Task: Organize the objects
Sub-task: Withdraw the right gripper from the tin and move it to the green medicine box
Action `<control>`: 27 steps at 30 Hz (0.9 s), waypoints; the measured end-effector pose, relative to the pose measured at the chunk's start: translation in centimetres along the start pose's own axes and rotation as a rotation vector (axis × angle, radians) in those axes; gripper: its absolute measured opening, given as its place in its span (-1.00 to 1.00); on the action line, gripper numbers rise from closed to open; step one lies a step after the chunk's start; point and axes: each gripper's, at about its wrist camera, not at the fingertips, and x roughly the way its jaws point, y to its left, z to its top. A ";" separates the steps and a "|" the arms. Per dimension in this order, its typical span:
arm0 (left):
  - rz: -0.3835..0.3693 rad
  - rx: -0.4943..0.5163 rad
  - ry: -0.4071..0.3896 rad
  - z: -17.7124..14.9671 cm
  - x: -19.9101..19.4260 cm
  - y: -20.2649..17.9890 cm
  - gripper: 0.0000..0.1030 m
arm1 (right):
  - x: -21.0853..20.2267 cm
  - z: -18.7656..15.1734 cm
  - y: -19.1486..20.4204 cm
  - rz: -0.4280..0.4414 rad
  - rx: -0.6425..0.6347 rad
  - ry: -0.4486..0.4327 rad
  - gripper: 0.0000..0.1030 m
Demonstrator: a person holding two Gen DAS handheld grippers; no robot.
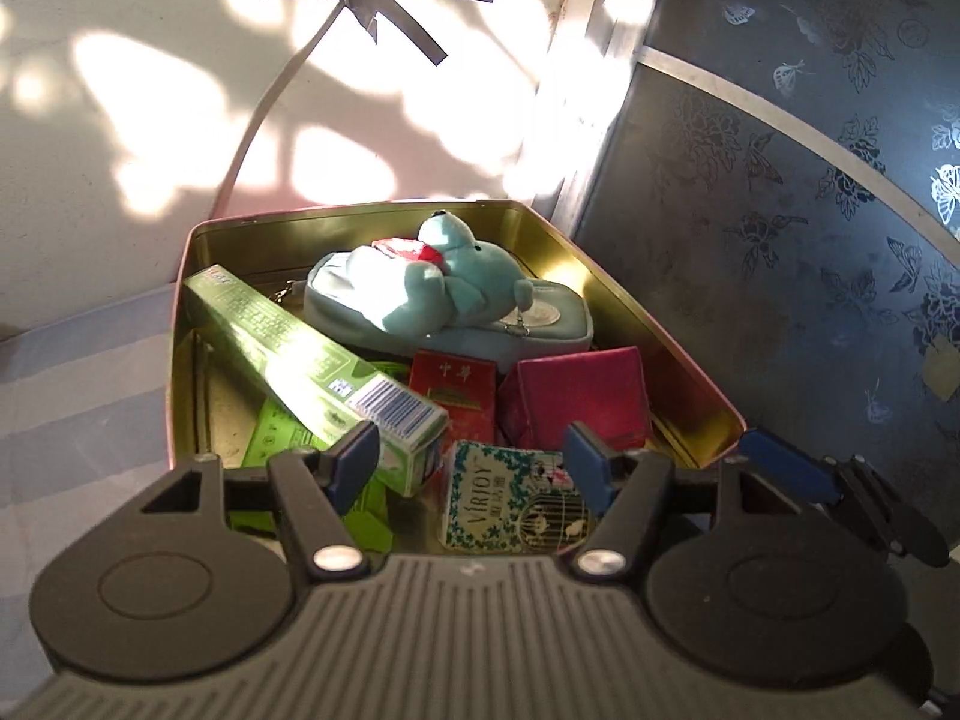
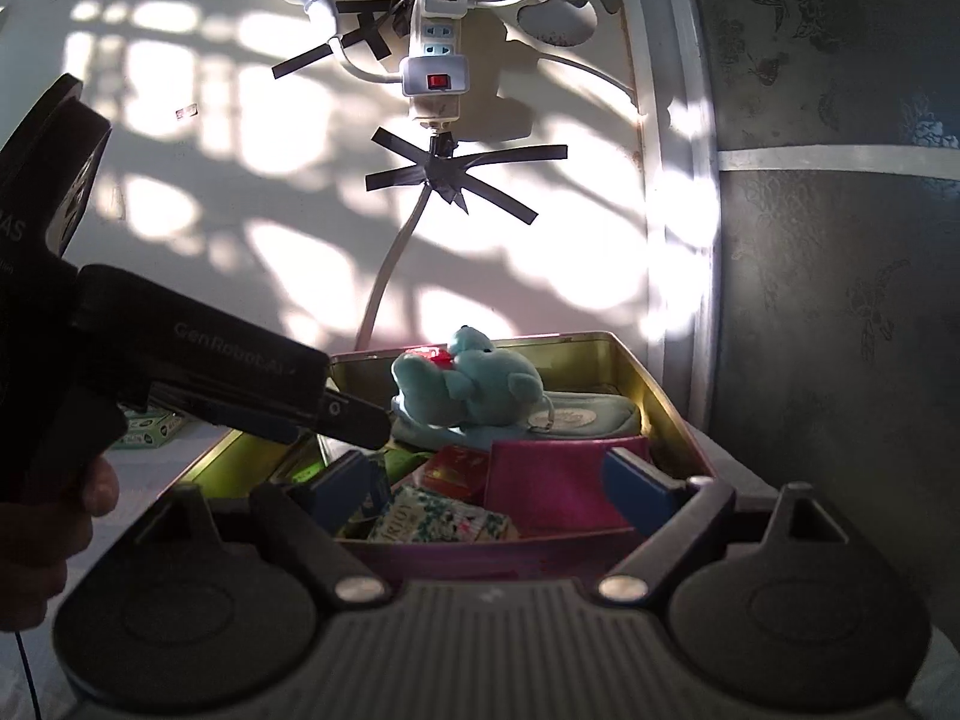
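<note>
Left wrist view: we see the left gripper (image 1: 474, 459) released, jaws apart over the near edge of the gold tin (image 1: 660, 330), nothing between the pads. We note a green box (image 1: 312, 360) lying along the tin's left wall, a blue plush pouch (image 1: 444, 300) at the far wall, a red packet (image 1: 453, 390) and magenta pouch (image 1: 582, 396) mid-tin, and a floral Virjoy box (image 1: 510, 495) by the near edge. Right gripper (image 2: 489, 492) likewise released, holding nothing, at the near edge.

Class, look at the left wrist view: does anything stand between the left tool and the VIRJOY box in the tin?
Nothing visible does. The left tool is open and empty just above the VIRJOY box; the long green box lies beside it, under the left finger.
</note>
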 end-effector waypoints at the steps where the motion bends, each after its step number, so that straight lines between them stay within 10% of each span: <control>1: 0.009 0.010 -0.006 -0.7 -0.7 0.0 0.35 | -0.8 -0.4 0.0 0.001 0.027 -0.006 0.71; 12: 0.124 0.170 -0.008 -8.6 -4.9 -1.4 0.35 | -7.2 -6.4 -0.8 -0.016 0.268 0.038 0.67; 27: 0.236 0.174 0.010 -12.8 -5.7 0.8 0.35 | -7.8 -9.0 1.8 0.001 0.278 0.140 0.62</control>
